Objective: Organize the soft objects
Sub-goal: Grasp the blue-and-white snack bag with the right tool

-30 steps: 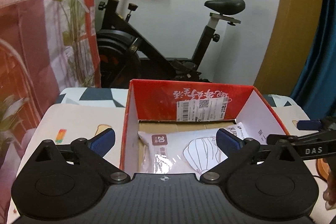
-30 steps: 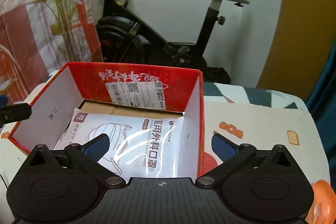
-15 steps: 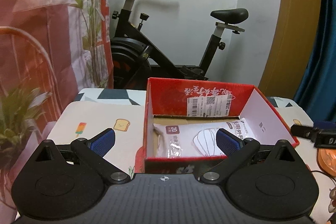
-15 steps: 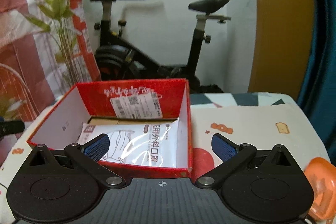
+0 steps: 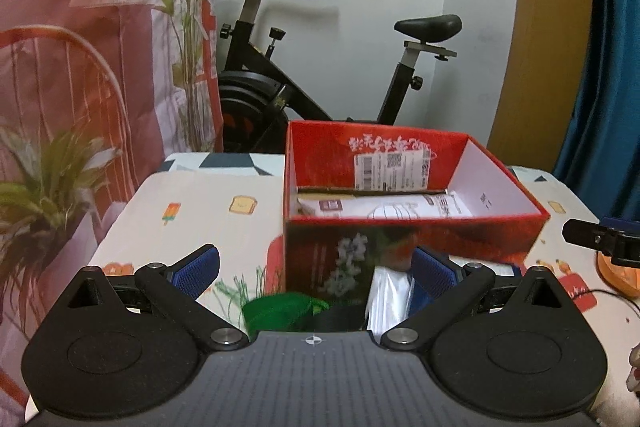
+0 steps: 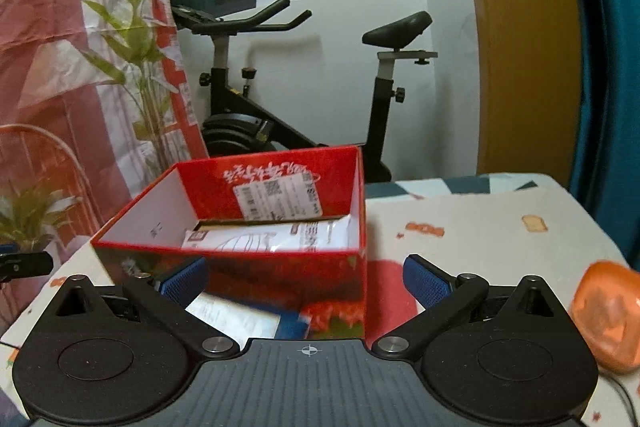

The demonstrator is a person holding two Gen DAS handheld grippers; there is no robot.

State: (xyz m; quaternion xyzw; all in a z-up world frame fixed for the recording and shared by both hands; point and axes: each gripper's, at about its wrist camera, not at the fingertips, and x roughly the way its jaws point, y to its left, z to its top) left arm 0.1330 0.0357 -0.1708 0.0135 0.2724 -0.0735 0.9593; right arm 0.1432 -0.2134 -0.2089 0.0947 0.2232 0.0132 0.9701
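A red cardboard box (image 5: 412, 239) (image 6: 256, 267) stands on the patterned table, and a white mask pack (image 5: 384, 207) (image 6: 272, 237) lies flat inside it. My left gripper (image 5: 316, 267) is open, held back from the box's near wall. Between its fingers, in front of the box, lie a green soft item (image 5: 284, 309) and a clear plastic pack (image 5: 386, 295). My right gripper (image 6: 306, 275) is open too, facing the box's near right corner. A white and blue pack (image 6: 244, 319) lies under it. An orange soft item (image 6: 608, 311) sits at the right.
The table (image 5: 200, 219) wears a cloth printed with toast and ice lollies. An exercise bike (image 5: 304, 75) stands behind it against a white wall. A plant (image 5: 44, 187) and a red patterned curtain are at the left, a blue curtain at the right.
Both grippers have pulled back and lowered away from the box. The box's front wall and the items lying before it have come into view. The mask pack stays in the box.
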